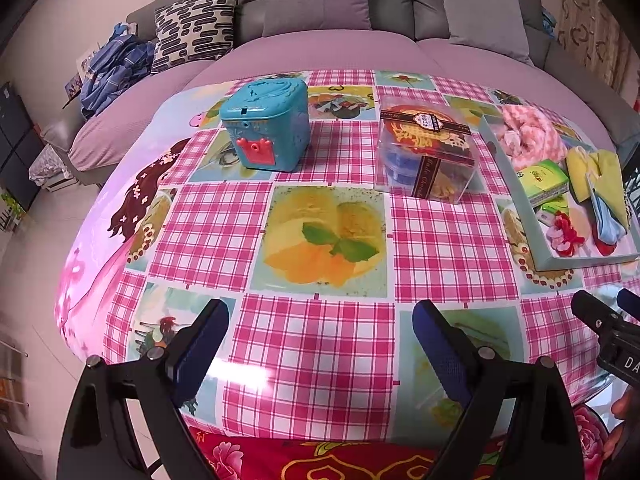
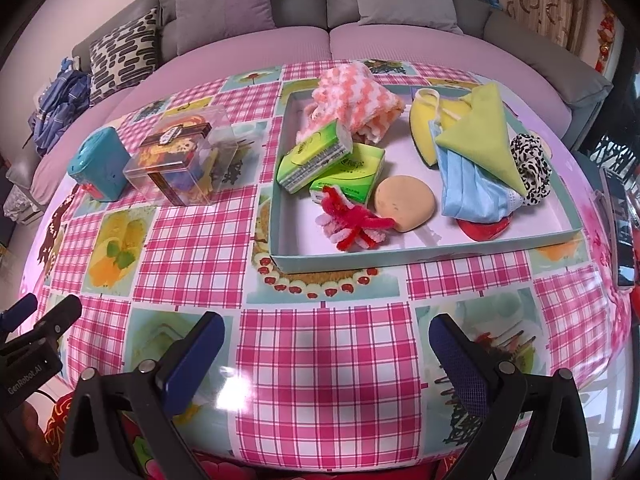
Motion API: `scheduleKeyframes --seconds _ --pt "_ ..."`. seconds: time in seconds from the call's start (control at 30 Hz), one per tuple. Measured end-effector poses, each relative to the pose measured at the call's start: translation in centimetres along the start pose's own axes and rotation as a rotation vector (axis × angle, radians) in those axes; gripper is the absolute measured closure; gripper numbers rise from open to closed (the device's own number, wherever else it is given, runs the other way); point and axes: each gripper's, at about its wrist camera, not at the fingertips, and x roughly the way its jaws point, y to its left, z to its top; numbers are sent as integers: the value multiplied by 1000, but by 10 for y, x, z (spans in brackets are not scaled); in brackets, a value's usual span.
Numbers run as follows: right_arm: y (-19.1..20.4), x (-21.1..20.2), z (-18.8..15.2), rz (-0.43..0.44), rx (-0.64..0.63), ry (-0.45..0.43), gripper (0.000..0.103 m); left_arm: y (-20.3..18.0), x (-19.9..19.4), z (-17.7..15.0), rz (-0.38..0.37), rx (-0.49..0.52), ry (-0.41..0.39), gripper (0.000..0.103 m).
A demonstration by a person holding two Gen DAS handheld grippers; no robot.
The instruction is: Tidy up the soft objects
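Observation:
A shallow teal tray (image 2: 424, 258) on the checked table holds soft things: a pink-and-white towel (image 2: 354, 98), two green tissue packs (image 2: 316, 156), a red and pink pipe-cleaner flower (image 2: 352, 220), a tan sponge (image 2: 404, 204), a blue face mask (image 2: 472, 192), a green cloth (image 2: 480, 132), a yellow piece (image 2: 426, 120) and a leopard scrunchie (image 2: 532, 168). The tray also shows in the left wrist view (image 1: 516, 184). My right gripper (image 2: 324, 340) is open and empty over the near table edge, short of the tray. My left gripper (image 1: 320, 328) is open and empty, left of the tray.
A teal plastic box (image 1: 266, 124) and a clear gift box (image 1: 426, 152) stand on the table's left half. A phone (image 2: 618, 224) lies at the right edge. A grey sofa with cushions (image 2: 224, 4) runs behind the table. A red floral cloth (image 1: 320, 460) lies below the near edge.

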Motion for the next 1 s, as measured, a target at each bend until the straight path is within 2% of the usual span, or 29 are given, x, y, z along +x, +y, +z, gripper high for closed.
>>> scheduleKeyframes --seconds 0.5,1.0 --pt "-9 -1 -1 11 52 -3 0 -2 0 -1 12 17 1 10" --pt "-8 -1 -1 2 44 -2 0 -2 1 -1 10 17 5 10"
